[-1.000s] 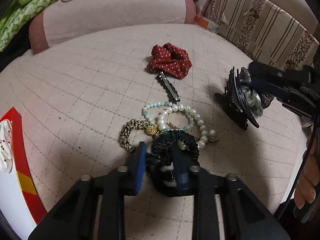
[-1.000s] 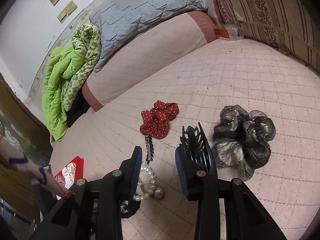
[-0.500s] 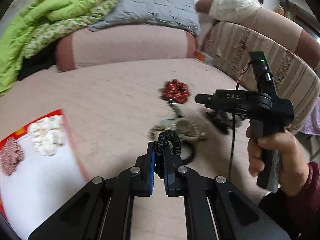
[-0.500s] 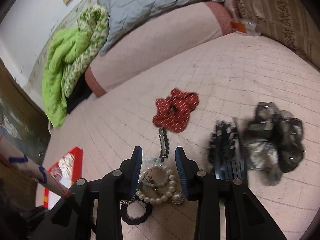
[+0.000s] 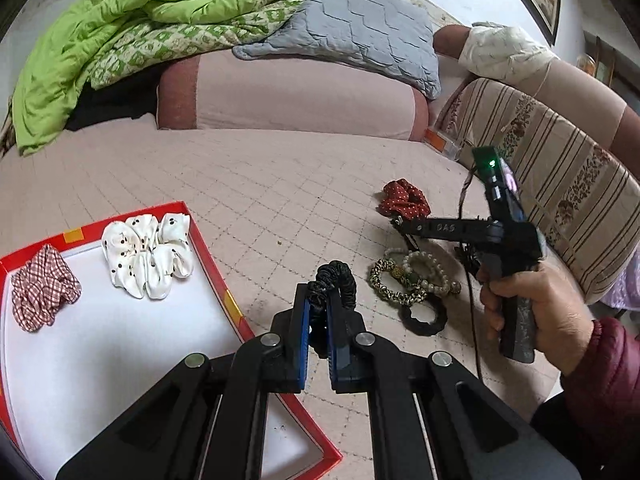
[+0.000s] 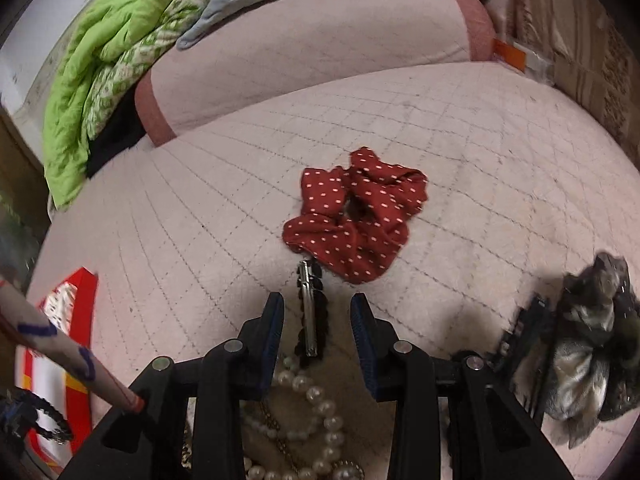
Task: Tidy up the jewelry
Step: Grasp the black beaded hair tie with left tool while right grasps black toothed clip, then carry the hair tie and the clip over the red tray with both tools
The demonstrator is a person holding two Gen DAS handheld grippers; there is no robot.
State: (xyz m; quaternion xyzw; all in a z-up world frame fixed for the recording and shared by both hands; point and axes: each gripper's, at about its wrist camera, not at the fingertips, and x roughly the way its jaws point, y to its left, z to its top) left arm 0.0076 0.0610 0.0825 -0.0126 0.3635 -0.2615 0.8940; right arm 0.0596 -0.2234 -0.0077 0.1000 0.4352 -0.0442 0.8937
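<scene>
Clamping the black hair tie (image 5: 334,280), left claw (image 5: 318,320) hung beside the red box (image 5: 224,300); right claw (image 6: 318,334) gaped, empty, around the hair clip (image 6: 309,312).

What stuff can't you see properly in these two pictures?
- Pearl bracelets, right wrist view: partly hidden by the right gripper and cut off by the bottom edge.
- Grey scrunchie and black claw clip, right wrist view: blurred near the right edge.
- Red box, left wrist view: left side cut off, near corner behind the left gripper.
</scene>
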